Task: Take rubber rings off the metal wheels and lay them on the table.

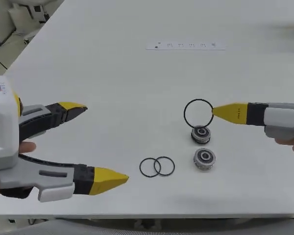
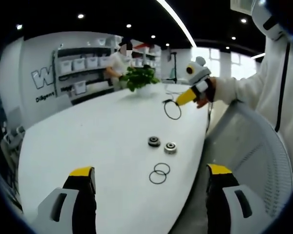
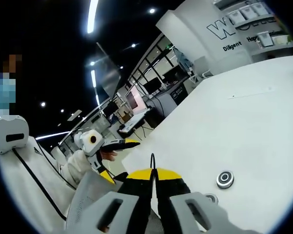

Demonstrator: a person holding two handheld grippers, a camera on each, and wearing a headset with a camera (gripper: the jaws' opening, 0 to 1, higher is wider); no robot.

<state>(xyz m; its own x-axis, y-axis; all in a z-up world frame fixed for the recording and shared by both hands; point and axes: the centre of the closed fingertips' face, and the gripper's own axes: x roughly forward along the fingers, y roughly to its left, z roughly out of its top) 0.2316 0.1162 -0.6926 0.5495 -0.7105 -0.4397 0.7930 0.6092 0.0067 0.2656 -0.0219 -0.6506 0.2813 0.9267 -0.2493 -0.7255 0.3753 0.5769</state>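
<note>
Two rubber rings (image 1: 157,166) lie overlapping on the table (image 1: 112,73), left of the metal wheels (image 1: 204,158). The right gripper (image 1: 213,111), jaws pressed together, pinches a third ring (image 1: 198,100) above the far wheel — not yet laid down. The left gripper (image 1: 107,142) is spread, empty.

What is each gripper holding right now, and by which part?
The right gripper pinches a black rubber ring by its edge; the left gripper is open, empty.

Broad bare tabletop (image 1: 117,83) left and beyond; front right, a far wheel (image 1: 201,133), a near wheel (image 1: 204,158), two flat rings (image 1: 158,166).
</note>
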